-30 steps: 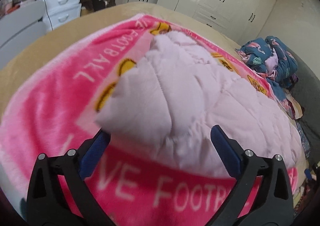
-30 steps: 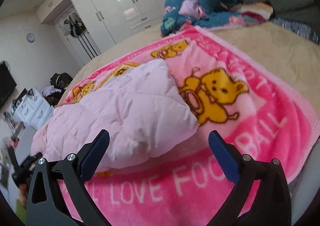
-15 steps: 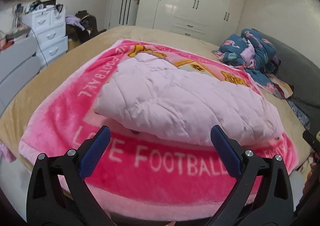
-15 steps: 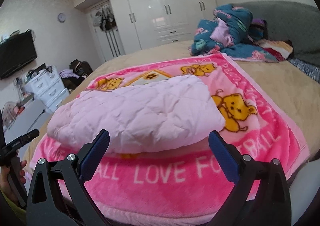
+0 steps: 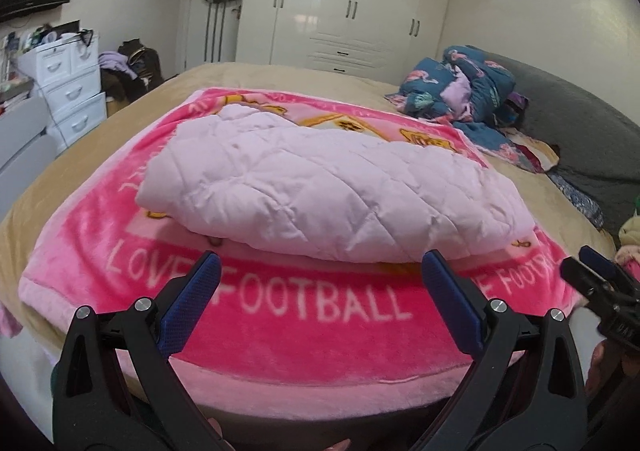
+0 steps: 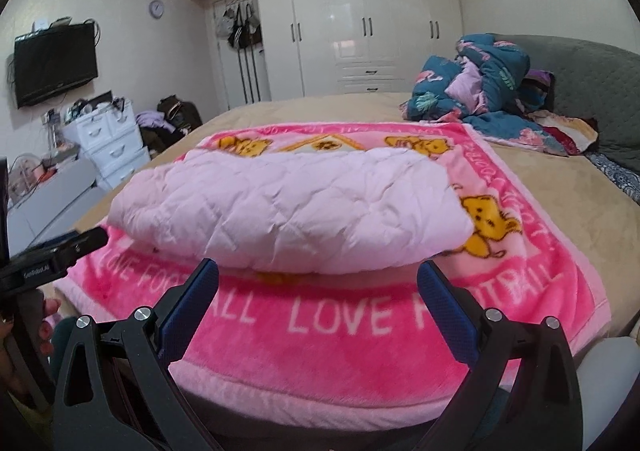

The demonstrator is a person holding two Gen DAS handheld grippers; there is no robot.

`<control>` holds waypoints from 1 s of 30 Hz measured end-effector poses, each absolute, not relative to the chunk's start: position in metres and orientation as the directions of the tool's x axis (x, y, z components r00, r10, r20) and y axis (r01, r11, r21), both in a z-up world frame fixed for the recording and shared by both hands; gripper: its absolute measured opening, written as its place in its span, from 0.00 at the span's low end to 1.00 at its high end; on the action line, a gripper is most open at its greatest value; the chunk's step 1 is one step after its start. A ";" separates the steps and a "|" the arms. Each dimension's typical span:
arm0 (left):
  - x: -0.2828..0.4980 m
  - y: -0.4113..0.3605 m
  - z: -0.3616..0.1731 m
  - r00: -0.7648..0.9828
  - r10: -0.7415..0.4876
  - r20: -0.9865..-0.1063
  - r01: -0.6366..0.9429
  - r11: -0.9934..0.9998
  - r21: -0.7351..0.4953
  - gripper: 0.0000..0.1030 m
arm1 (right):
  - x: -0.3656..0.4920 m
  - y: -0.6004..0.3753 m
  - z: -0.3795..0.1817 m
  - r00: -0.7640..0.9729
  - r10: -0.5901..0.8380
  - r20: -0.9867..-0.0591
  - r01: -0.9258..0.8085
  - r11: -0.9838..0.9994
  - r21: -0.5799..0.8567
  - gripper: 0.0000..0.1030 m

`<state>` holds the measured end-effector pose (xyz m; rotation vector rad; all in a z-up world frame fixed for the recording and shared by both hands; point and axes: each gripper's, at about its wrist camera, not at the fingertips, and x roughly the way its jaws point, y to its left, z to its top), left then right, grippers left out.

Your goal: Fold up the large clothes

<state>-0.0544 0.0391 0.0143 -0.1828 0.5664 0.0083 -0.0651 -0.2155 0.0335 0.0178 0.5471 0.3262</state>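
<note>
A pale pink quilted garment [image 5: 320,187] [image 6: 288,203] lies folded into a thick bundle on a bright pink blanket [image 5: 320,315] [image 6: 340,335] printed with yellow bears and white letters, spread over the bed. My left gripper [image 5: 320,279] is open, held back from the bed's near edge, nothing between its blue pads. My right gripper [image 6: 318,279] is open too, also short of the garment. The right gripper's tip shows at the right edge of the left wrist view, and the left gripper's tip at the left edge of the right wrist view.
A heap of blue patterned bedding [image 5: 464,99] [image 6: 488,87] lies at the bed's far right beside a grey headboard [image 6: 592,91]. White drawers [image 5: 68,87] [image 6: 108,139] stand left of the bed, white wardrobes [image 6: 372,23] at the back wall, a television [image 6: 56,63] on the left wall.
Both grippers have drawn back and away from the garment, from close over it to beyond the bed's near edge. The folded garment lies still.
</note>
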 end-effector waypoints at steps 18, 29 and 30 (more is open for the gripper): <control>-0.049 0.018 0.000 0.821 -0.051 -0.568 -0.035 0.989 -0.141 0.91 | -0.063 -0.194 0.021 0.776 0.347 -0.527 -0.343 0.933 0.109 0.96; -0.048 0.022 0.001 0.819 -0.041 -0.572 -0.049 0.989 -0.142 0.91 | -0.062 -0.195 0.020 0.774 0.346 -0.530 -0.347 0.932 0.103 0.96; -0.048 0.021 0.001 0.819 -0.041 -0.572 -0.048 0.989 -0.140 0.91 | -0.062 -0.195 0.021 0.775 0.345 -0.530 -0.345 0.933 0.103 0.96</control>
